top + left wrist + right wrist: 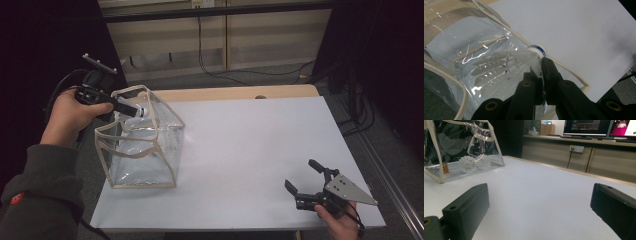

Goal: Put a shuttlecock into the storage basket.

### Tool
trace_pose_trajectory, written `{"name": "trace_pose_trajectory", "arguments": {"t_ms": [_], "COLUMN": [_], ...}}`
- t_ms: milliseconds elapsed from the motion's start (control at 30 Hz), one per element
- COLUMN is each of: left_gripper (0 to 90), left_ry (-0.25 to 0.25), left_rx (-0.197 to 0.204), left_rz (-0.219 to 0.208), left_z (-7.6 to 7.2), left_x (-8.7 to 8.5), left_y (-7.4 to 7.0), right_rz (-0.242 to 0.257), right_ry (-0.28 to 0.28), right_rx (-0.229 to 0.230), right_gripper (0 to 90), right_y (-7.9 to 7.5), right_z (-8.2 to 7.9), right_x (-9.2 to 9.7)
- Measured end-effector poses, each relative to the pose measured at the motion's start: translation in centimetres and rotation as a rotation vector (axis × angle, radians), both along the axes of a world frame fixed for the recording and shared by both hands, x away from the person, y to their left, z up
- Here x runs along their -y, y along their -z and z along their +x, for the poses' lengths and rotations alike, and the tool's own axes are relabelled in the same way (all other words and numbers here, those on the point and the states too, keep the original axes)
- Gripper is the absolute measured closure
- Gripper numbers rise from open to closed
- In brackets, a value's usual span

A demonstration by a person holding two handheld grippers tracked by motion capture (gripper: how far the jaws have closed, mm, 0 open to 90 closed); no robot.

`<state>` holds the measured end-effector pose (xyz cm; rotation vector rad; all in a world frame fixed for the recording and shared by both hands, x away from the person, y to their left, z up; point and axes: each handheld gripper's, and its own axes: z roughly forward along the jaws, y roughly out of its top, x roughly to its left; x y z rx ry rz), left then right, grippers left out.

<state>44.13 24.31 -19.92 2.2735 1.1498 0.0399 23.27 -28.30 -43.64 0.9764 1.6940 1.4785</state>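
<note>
My left gripper (541, 75) pinches a light, easily crushed shuttlecock (524, 58) by its skirt, near the cork, at nine o'clock. My right gripper (312, 181) rests open.

Bag (145, 150): clear plastic, cream trim, small orange tag on one side. Shuttlecock (524, 60): white feathers, white cork with a blue band. Two more white shuttlecocks (467, 163) inside the bag. Table (250, 150): white top, pale wood along far edge. Left gripper (541, 82) and right gripper (312, 182): black jaws; right carries grey plate. Sleeve (42, 185): dark grey, red mark.
</note>
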Motion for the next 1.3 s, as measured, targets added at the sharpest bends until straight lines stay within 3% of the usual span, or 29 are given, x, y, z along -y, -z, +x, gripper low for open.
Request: {"name": "trace_pose_trajectory", "arguments": {"t_ms": [500, 1300], "left_gripper": [87.9, 87.9], "left_ry": [0.012, 0.021], "left_rx": [-0.019, -0.041], "left_rz": [0.026, 0.022], "left_z": [0.0, 0.2], "left_x": [-0.2, 0.0], "left_y": [0.9, 2.4], "right_rz": [0.001, -0.001], "right_ry": [-0.002, -0.006], "right_rx": [-0.001, -0.003], "right_gripper": [2.0, 2.0], "right_y": [0.0, 0.1], "right_z": [0.0, 0.0], "right_x": [0.0, -0.1]}}
